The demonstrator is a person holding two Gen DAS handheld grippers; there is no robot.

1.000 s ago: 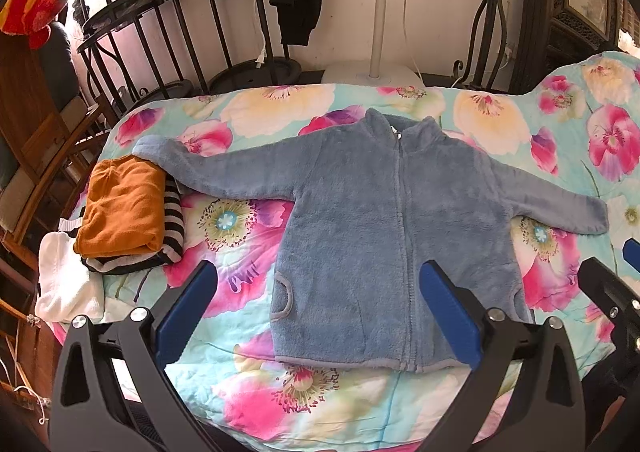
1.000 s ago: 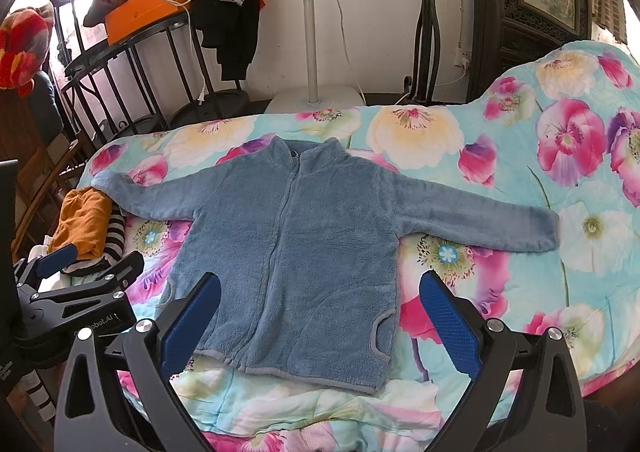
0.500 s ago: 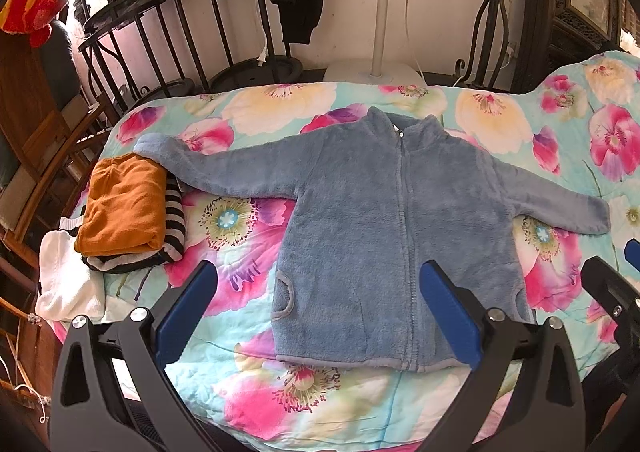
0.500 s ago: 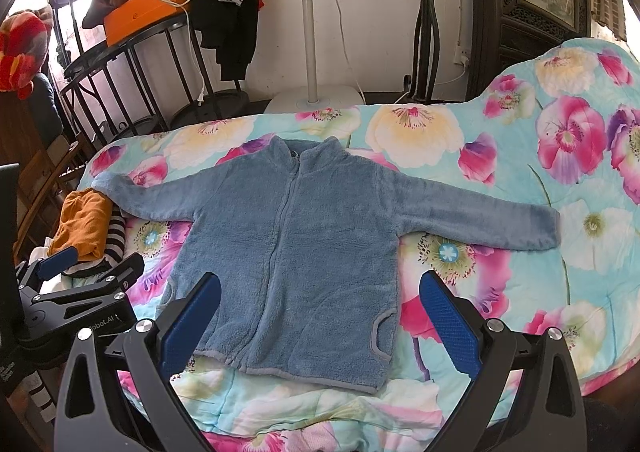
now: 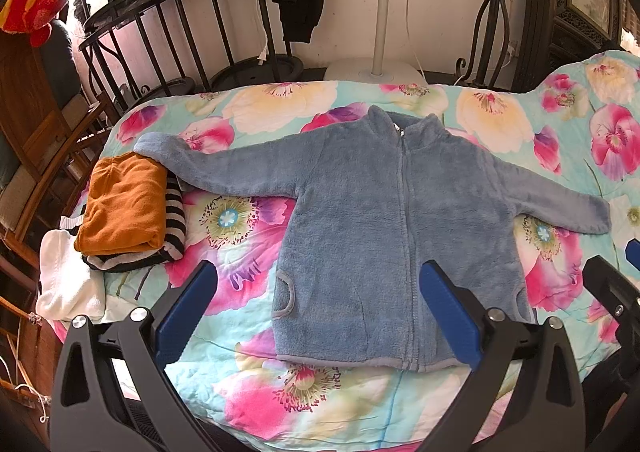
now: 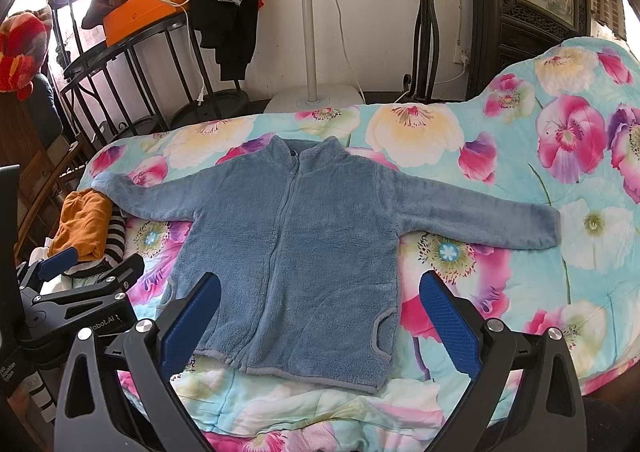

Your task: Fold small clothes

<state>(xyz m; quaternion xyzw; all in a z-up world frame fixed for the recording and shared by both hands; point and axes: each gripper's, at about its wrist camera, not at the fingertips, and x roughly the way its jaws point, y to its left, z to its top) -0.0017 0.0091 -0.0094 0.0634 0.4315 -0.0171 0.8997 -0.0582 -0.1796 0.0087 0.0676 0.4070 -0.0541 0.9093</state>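
We see the blue fleece jacket (image 5: 372, 212) spread flat, front up and zipped, in the middle of the bed, both sleeves stretched out toward 9 and 3 o'clock. Under it lies a turquoise quilt (image 5: 280, 392) printed with big pink and cream flowers. At 9 o'clock a folded orange garment (image 5: 124, 208) sits on a striped one (image 5: 176, 212), touching the sleeve cuff. Our left gripper (image 5: 316, 316) and right gripper (image 6: 318, 320) hover over the hem, jaws wide apart, holding nothing. At 11 o'clock a black metal rack (image 6: 120, 64) carries an orange box (image 6: 136, 12) and heaped clothes; a white fan stand (image 6: 308, 52) rises at 12. On the left gripper's body we read only "obot.AI".
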